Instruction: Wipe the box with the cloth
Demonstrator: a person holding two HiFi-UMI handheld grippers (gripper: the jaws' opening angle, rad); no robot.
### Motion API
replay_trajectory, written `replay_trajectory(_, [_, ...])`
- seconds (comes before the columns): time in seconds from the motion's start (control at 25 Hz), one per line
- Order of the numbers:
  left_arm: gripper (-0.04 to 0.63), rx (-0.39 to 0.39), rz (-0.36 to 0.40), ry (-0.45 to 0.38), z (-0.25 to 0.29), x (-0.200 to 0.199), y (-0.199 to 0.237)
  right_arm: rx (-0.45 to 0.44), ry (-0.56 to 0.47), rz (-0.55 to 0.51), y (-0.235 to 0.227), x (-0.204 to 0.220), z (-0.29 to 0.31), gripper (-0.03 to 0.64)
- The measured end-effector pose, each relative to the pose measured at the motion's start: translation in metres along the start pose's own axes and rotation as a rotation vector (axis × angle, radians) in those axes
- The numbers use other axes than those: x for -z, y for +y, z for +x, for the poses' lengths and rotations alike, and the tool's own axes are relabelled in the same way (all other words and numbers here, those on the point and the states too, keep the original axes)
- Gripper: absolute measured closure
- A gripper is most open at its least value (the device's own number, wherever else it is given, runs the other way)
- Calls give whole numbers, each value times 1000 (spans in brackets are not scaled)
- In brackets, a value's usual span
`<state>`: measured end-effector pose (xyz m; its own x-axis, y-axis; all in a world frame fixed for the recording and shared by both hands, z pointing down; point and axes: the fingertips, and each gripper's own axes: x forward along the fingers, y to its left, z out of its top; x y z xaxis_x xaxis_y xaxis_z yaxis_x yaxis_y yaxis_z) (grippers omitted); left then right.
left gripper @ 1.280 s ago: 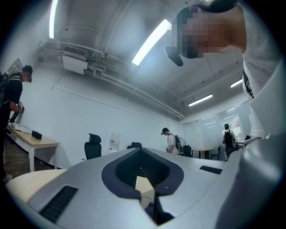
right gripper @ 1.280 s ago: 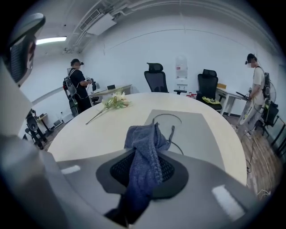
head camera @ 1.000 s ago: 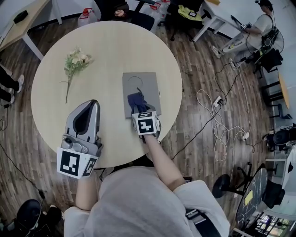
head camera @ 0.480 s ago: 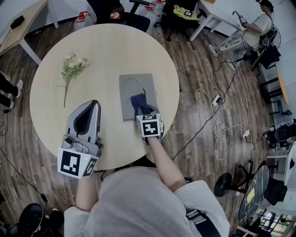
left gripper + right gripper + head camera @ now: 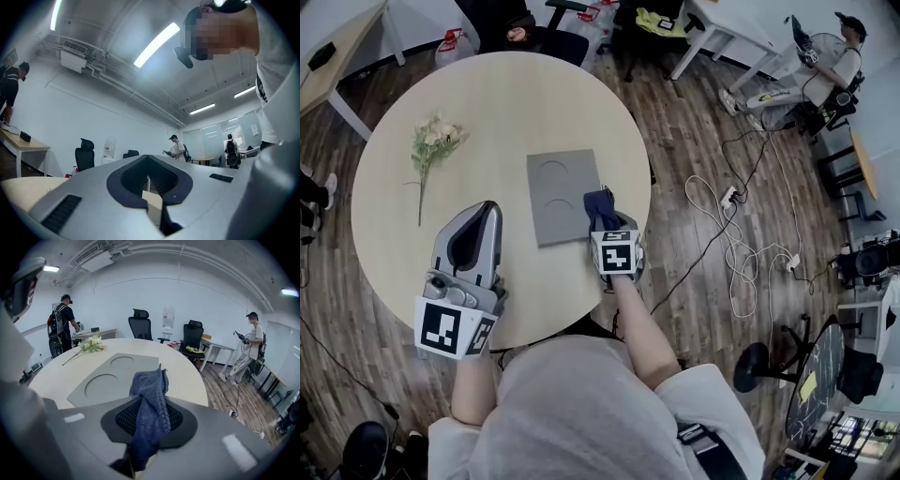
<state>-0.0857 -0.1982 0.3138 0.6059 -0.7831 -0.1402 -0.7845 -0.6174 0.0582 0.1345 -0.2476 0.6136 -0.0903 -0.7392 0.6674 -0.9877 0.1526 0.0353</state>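
A flat grey box (image 5: 555, 195) with two round recesses lies on the round table (image 5: 487, 94); it also shows in the right gripper view (image 5: 110, 377). My right gripper (image 5: 606, 225) is shut on a dark blue cloth (image 5: 600, 205), which hangs over the box's right edge. In the right gripper view the cloth (image 5: 151, 394) is bunched between the jaws of that gripper (image 5: 149, 427). The left gripper (image 5: 484, 210) rests on the table to the box's left, apart from it, jaws together and nothing in them. In its own view the left gripper (image 5: 151, 197) points up across the room.
A bunch of pale flowers (image 5: 431, 141) lies at the table's far left, also seen as flowers (image 5: 92, 345). Office chairs (image 5: 551, 39) stand behind the table. Cables (image 5: 741, 253) trail on the wooden floor at right. Several people stand by desks.
My right gripper has dragged the cloth rightward from the middle of the box to its right edge. The left gripper has stayed put.
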Motion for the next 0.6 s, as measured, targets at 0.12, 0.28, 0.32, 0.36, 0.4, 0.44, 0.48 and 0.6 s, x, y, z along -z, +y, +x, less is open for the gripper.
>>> replay_trajectory(0.12, [588,18,-1,-3,6,-1,-7,23,7,17,-11,5,-7,535])
replay_trajectory(0.28, [588,40,1,-3,13,0,-14,35,2,25,-17,8,-10,535])
replay_trajectory(0.32, [588,46,2,-3,15,0,-16,35,2,30,-18,9,-10,535])
replay_trajectory(0.36, [588,51,5,-2,17,0,-17,32,1,35,-18,10,-9,535])
replay_trajectory(0.4, [588,55,7,0,19,0,-18,25,-2,39,-18,9,-10,535])
replay_trajectory(0.44, [588,59,9,2,20,0,-20,16,-8,45,-18,8,-12,534])
replay_trajectory(0.48, [588,62,12,5,21,0,-21,4,-18,54,-17,6,-15,534])
replay_trajectory(0.6, [588,71,22,6,24,-1,-22,-29,-81,77,-14,-7,-27,531])
